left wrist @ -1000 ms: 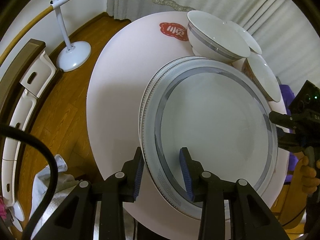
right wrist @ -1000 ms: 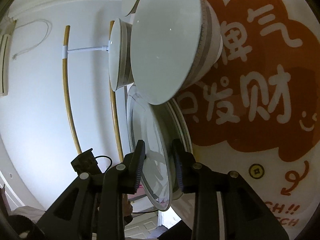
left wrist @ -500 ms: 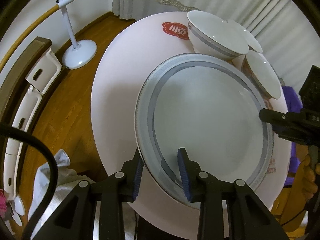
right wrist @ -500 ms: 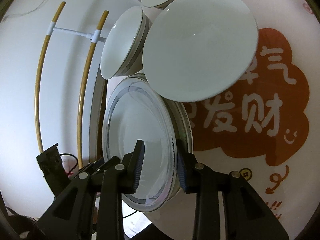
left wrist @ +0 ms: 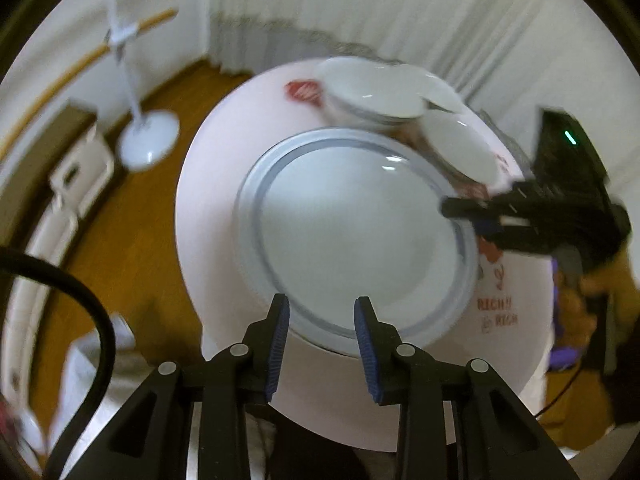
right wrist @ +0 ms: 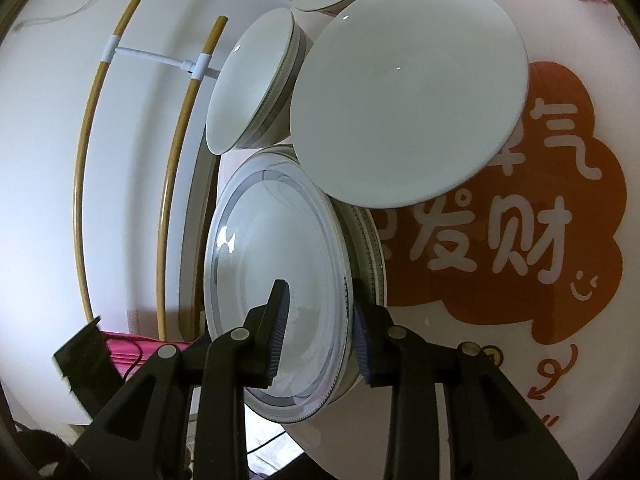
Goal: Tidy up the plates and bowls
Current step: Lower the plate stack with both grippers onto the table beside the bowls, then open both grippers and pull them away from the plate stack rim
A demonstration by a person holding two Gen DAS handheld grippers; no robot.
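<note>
On the round table (left wrist: 208,216), top plate (right wrist: 276,280) sits stacked on another. Right gripper (right wrist: 318,322) straddles its rim, jaws spread, no pinch evident. Left gripper (left wrist: 322,338) spread, empty, just off the near rim. Risk: a shallow rim grip lets glazed plate slide, knocking adjacent bowls (right wrist: 404,108).

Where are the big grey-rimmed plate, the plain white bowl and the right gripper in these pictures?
big grey-rimmed plate (left wrist: 352,236): left wrist view, its flat centre.
plain white bowl (right wrist: 404,96): right wrist view, its inner surface.
right gripper (right wrist: 318,328): right wrist view, between fingertips straddling the plate's rim.
</note>
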